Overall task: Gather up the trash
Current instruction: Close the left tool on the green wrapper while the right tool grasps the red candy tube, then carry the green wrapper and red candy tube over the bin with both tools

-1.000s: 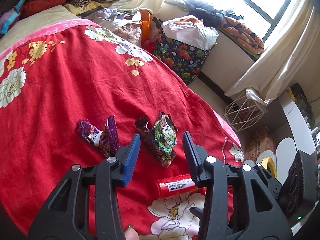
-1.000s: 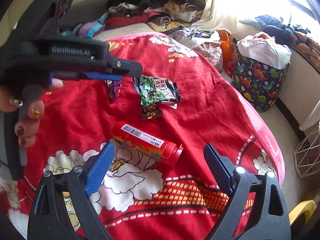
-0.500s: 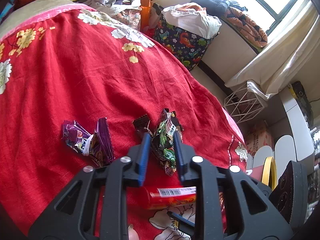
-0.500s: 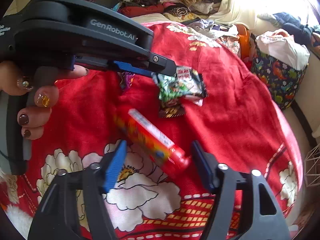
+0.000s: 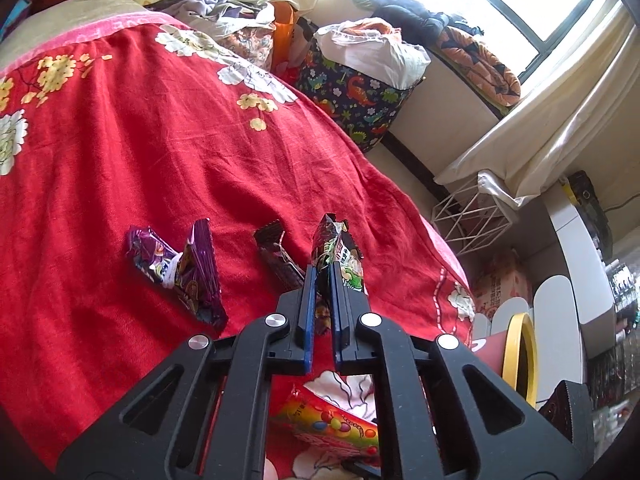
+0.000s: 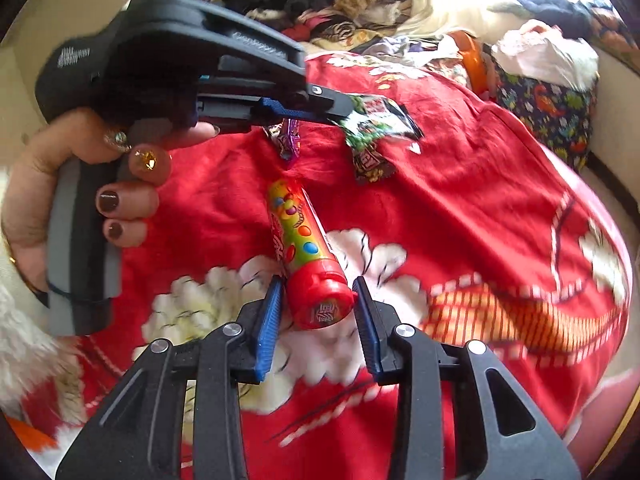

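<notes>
Four pieces of litter on a red floral bedspread [image 5: 120, 168]. Left wrist view: left claw [image 5: 323, 280] pinched tight on the near end of a crinkled green foil wrapper [image 5: 334, 248], which stands up edgewise out of the blue pads, its long axis running straight ahead from the claw. Brown wrapper [image 5: 276, 258], small, creased foil, lies just left of it on the cloth; purple wrapper [image 5: 180, 268], twisted and glossy, lies further left, apart from both. Candy tube [image 5: 332, 428], rigid printed cylinder, shows below the claw's frame. Beyond the bed's edge, a white wire basket [image 5: 468, 216] on the floor and a dinosaur-print bag [image 5: 352, 96]. Right wrist view: right claw [image 6: 318, 300], jaws having just been narrowing, brackets the red cap end of the candy tube [image 6: 304, 248]; the left pad looks to be touching the cap, the right pad sits at or just off it, contact blurred and not certain. Tube's long axis runs away from the claw, up and slightly left, so the grip falls across its width at the near end. Hard, smooth, round plastic: likely to roll or slip if pinched off-centre. A hand [image 6: 80, 184] holds the left claw [image 6: 340, 112] above, green wrapper [image 6: 376, 120] dangling from its tip. Right claw nearest the tube; purple and brown wrappers uncollected.
</notes>
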A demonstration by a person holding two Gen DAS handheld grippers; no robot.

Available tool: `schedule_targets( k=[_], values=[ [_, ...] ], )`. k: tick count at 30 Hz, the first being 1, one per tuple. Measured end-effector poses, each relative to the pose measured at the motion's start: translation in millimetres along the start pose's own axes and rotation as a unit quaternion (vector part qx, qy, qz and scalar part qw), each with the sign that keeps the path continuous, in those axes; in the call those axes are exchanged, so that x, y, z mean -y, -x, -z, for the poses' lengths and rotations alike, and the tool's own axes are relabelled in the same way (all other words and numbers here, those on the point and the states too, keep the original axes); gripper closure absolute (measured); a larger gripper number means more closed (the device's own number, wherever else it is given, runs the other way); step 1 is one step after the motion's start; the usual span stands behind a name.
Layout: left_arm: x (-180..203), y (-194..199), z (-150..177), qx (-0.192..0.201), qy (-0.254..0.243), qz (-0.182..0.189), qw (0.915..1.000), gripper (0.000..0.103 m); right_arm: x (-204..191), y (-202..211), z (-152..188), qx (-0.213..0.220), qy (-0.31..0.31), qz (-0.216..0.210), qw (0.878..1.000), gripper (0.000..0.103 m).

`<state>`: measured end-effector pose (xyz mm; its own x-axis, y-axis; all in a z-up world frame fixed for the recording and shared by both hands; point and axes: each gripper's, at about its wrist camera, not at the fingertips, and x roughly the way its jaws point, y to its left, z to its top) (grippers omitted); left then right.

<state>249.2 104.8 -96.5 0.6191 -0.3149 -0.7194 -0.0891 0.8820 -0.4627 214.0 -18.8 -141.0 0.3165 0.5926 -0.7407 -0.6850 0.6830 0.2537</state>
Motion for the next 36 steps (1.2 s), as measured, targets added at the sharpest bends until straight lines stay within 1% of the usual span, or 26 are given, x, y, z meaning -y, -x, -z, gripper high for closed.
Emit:
schedule_targets(
  k=[6,9,11,18,22,28,36],
  values=[
    [12.9,20.0,11.6,0.015,-0.005,0.014,0.9998,0.100,11.9,31.0,17.8,0.032,-0.078,0.005,0.996,0.071],
    [22.5,28.1,16.0,0.021,-0.011,0.022,0.9995,0.100,14.2,50.4,26.2,0.055,-0.089,0.011,0.994,0.071],
    [29.6,32.5,18.9,0.023,-0.017,0.028,0.9992,0.100,19.1,63.1,25.9,0.071,-0.096,0.018,0.993,0.072],
    [61.8,45.1,27.4,0.028,-0.053,0.045,0.9972,0.100,33.6,110.3,30.2,0.126,-0.121,0.038,0.984,0.074],
    [77.8,46.9,31.2,0.026,-0.069,0.057,0.9956,0.100,46.8,133.0,37.1,0.148,-0.143,0.054,0.977,0.074],
    [103.2,48.0,39.3,0.021,-0.101,0.072,0.9920,0.100,73.1,170.5,52.7,0.185,-0.184,0.084,0.962,0.074],
    [136.1,45.3,54.1,0.013,-0.137,0.090,0.9864,0.100,101.4,209.2,76.0,0.213,-0.223,0.122,0.944,0.074]
  ],
)
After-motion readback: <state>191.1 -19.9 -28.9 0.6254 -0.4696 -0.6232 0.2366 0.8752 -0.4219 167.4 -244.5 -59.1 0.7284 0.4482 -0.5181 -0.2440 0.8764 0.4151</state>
